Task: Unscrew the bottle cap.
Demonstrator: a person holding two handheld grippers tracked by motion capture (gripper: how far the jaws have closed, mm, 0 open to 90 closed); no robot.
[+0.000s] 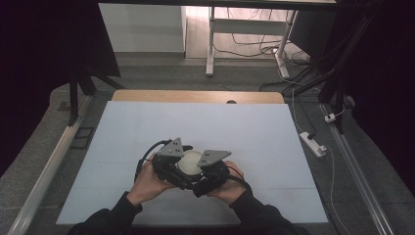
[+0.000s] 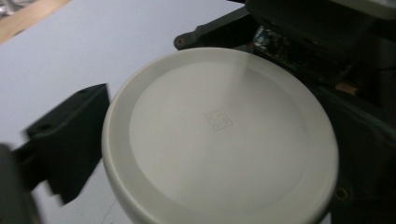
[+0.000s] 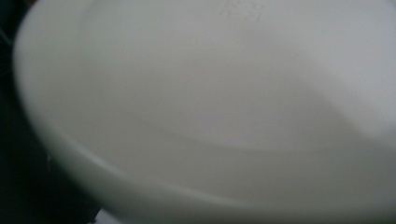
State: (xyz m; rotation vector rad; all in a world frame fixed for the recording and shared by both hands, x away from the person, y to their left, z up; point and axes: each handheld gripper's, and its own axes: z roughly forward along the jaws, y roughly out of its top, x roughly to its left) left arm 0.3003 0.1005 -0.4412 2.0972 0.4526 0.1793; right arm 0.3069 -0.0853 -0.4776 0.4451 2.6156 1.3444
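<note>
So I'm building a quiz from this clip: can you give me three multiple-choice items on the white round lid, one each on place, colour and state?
1. Where is the white round lid?
A. Between the two grippers, near the table's front edge
B. At the far wooden edge
C. On the floor

2. What colour is the table surface?
A. Red
B. Pale blue-grey
C. Green

3. How does the lid stand with the left gripper and the right gripper?
A. Far from both
B. Under a cloth
C. Close between them, lifted off the table

Answers: 1 A, the high view shows it between both hands. 2 B, the sheet is pale blue-grey. 3 C, the left gripper view shows the table below the lid's rim.
</note>
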